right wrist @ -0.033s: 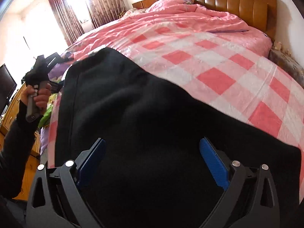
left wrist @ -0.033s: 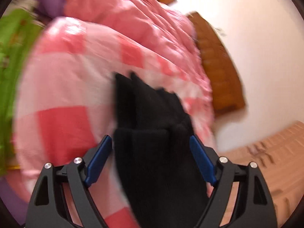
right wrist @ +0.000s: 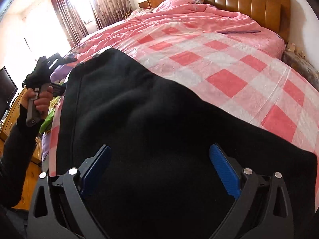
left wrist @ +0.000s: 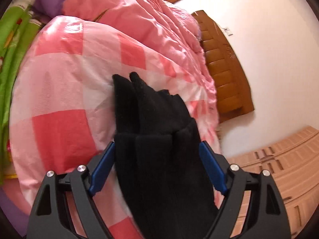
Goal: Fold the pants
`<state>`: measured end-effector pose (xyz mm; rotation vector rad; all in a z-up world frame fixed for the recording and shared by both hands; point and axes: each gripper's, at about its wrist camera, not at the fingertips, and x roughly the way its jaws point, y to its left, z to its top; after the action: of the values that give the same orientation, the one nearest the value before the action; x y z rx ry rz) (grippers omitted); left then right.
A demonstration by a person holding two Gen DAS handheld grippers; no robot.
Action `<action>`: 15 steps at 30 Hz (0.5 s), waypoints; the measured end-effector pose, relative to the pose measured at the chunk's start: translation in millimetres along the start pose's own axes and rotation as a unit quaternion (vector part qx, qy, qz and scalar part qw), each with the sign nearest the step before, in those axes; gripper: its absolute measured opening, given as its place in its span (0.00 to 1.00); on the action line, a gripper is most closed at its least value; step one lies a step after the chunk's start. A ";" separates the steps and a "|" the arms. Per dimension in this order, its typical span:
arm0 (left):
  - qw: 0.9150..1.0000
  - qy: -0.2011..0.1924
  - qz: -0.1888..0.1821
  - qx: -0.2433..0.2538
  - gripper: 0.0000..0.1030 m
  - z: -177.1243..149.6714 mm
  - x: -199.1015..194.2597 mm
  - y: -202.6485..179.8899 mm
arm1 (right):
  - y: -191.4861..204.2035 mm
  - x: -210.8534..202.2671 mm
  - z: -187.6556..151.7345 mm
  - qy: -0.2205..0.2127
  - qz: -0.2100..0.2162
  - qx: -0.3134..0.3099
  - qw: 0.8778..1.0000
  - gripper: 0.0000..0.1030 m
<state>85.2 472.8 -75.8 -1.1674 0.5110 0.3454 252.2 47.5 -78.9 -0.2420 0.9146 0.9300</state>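
Item: left gripper [left wrist: 157, 165]. Jaws opening; the black pants [left wrist: 159, 159] lie between the blue pads [left wrist: 102, 171], which sit at the cloth's flanks without visibly squeezing it. Just ahead of the fingertips, stacked hem ends of the pants point out over the checked sheet [left wrist: 59, 135]; farther ahead and to the right, a rumpled pink quilt [left wrist: 139, 20], then the wooden headboard [left wrist: 225, 63].

Item: right gripper [right wrist: 159, 171]. Jaws spread wide, nothing pinched; a broad panel of the pants fills the space between and beyond the fingers. Past it, the checked sheet on the bed [right wrist: 229, 79]; far left of this gripper, the person's left hand [right wrist: 37, 101] on its handle; farthest off, curtains [right wrist: 103, 4] at a bright window.

Task status (judged): both ends released, the fold laid down on the bed.

Risks: the left pads could drag the stacked hems askew if the gripper pulls back before fully clearing the cloth (thick fabric crowds the gap). The glossy sheet looks slippery, so a nudge may slide the layers apart. The right-side panel shows soft ridges that could set as creases if folded over unsmoothed.

Difference from earlier frame: none to report; no earlier view is supplied for comparison.
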 end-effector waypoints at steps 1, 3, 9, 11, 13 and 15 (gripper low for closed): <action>1.000 0.004 -0.003 -0.003 0.81 1.5 0.2 0.8 | -0.4 0.9 0.8 0.000 0.001 0.001 1.000 0.94; 1.000 0.018 -0.006 -0.007 0.81 7.6 4.5 5.4 | -0.5 1.7 1.0 -0.001 0.002 0.002 1.000 0.95; 0.995 0.050 -0.014 0.083 0.87 0.6 17.8 1.3 | -2.2 -5.9 -9.1 -0.009 0.015 0.012 1.000 0.95; 0.990 0.067 -0.007 0.126 0.86 -5.8 20.2 -6.4 | -3.3 -6.7 -8.8 -0.010 0.021 0.016 1.000 0.95; 0.989 0.068 0.005 0.128 0.73 -6.2 16.3 -5.3 | -3.6 -6.0 -7.8 -0.010 0.023 0.018 1.000 0.96; 0.992 0.059 0.034 0.111 0.44 -5.0 13.3 3.7 | -3.1 -6.2 -8.0 -0.011 0.022 0.017 1.000 0.96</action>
<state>93.4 469.4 -87.5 -0.9604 0.6759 0.2713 248.3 37.7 -79.7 -0.1834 0.9184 0.9543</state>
